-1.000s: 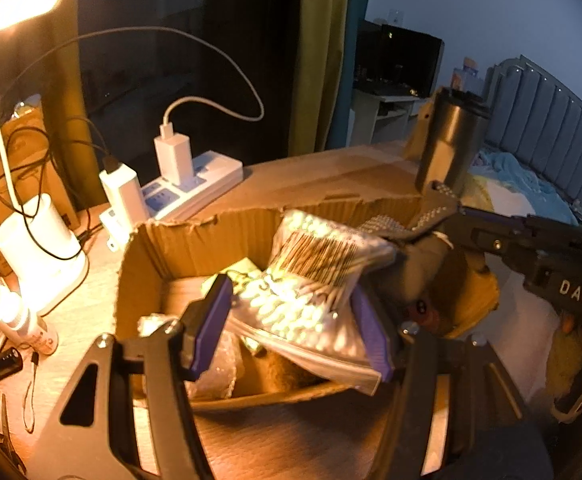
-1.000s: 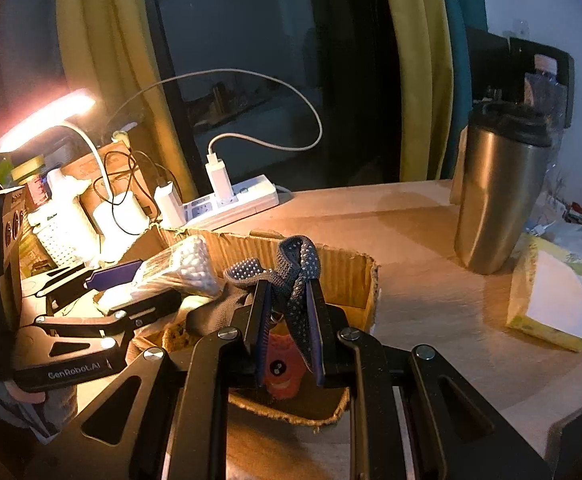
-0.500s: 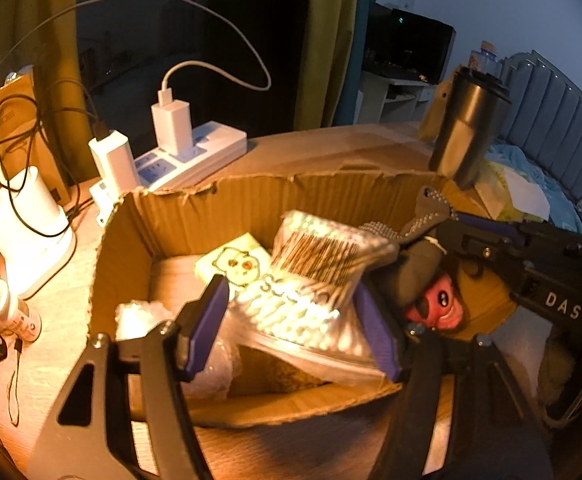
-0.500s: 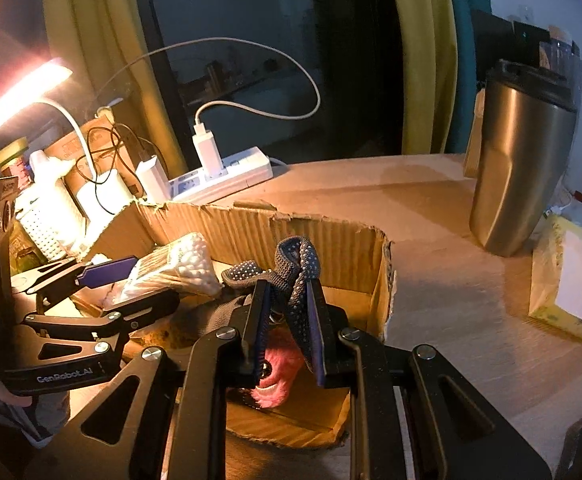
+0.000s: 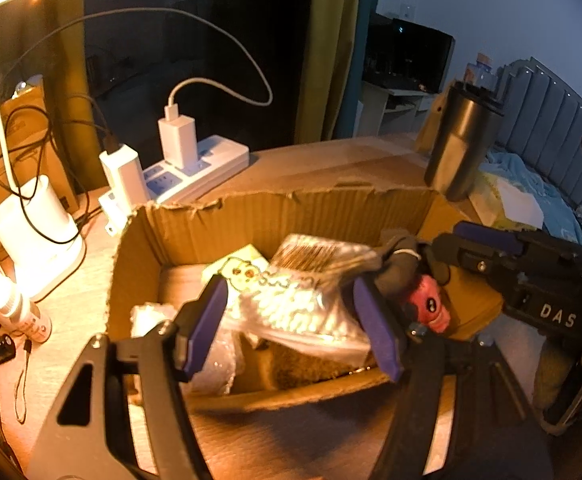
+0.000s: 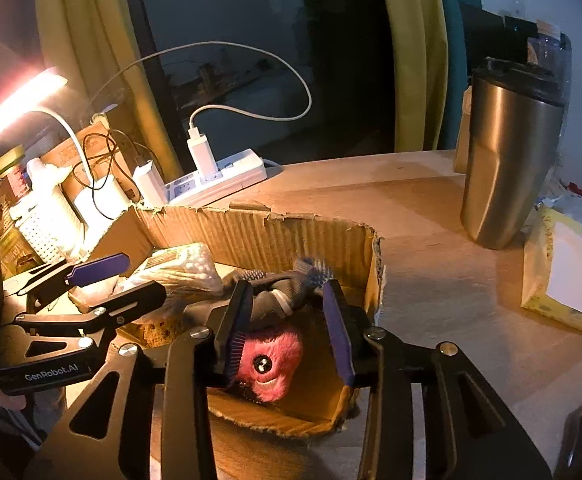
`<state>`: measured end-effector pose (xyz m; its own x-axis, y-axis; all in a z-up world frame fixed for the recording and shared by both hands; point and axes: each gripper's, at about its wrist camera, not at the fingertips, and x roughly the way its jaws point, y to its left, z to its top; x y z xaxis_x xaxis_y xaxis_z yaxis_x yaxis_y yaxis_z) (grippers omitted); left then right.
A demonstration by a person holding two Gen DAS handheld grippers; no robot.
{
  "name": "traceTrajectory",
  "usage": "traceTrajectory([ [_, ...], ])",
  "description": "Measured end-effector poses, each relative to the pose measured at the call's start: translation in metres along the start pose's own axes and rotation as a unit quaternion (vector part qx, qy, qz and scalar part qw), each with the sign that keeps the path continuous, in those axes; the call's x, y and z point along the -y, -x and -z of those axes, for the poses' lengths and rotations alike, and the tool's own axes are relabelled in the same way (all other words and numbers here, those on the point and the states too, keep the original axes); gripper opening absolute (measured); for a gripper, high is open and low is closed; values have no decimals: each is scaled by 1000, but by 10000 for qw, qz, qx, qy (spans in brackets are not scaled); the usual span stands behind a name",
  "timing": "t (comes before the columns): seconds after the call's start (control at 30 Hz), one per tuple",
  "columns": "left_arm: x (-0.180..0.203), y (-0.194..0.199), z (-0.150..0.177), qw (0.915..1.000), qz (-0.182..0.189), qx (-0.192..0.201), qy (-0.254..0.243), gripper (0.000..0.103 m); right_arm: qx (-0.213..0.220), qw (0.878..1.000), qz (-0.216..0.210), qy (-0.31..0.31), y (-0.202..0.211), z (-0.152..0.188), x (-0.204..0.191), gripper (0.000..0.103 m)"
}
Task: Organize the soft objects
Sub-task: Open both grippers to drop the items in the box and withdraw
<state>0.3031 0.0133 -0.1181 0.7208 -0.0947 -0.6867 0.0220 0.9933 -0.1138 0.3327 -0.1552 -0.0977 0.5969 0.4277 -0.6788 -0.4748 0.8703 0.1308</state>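
because the right tongs (image 6: pixel 287 324) had just been opening and their pads no longer pressed the grey dotted sock (image 6: pixel 283 294), the sock could slide off the pile and catch on a pad as the tongs drew back, dragging it over the torn rim of the cardboard box (image 6: pixel 251 232) onto the bench (image 6: pixel 431 272). it lay loose between the two purple pads, bunched, with the pink plush toy (image 6: pixel 269 368) just below it on the box floor. the left tongs (image 5: pixel 291 324) stood about half wide around the bag of cotton swabs (image 5: pixel 291 304); i could not tell for sure whether the pads touched it, but gaps showed on both sides, so the bag seemed to rest on the things beneath it. that slick bag was tilted over the near wall of the box and could slip out if nudged. the sock's cuff lay just right of the left tongs, touching the bag.
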Motion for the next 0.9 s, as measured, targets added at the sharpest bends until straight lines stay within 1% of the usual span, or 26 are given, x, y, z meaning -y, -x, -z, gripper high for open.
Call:
traceTrajectory([
  [0.03,0,2,0,10000,-3,18,-2,67,13,10000,24,-13,1,0,0,46],
  [0.13,2,8,-1,10000,-4,71,-9,67,66,9998,177,-68,7,0,2,53],
  [0.23,2,15,-2,9999,-9,132,-1,68,112,9997,198,-94,14,0,3,59],
  [0.9,5,71,4,9987,46,507,1,68,390,9988,295,35,66,5,-19,60],
])
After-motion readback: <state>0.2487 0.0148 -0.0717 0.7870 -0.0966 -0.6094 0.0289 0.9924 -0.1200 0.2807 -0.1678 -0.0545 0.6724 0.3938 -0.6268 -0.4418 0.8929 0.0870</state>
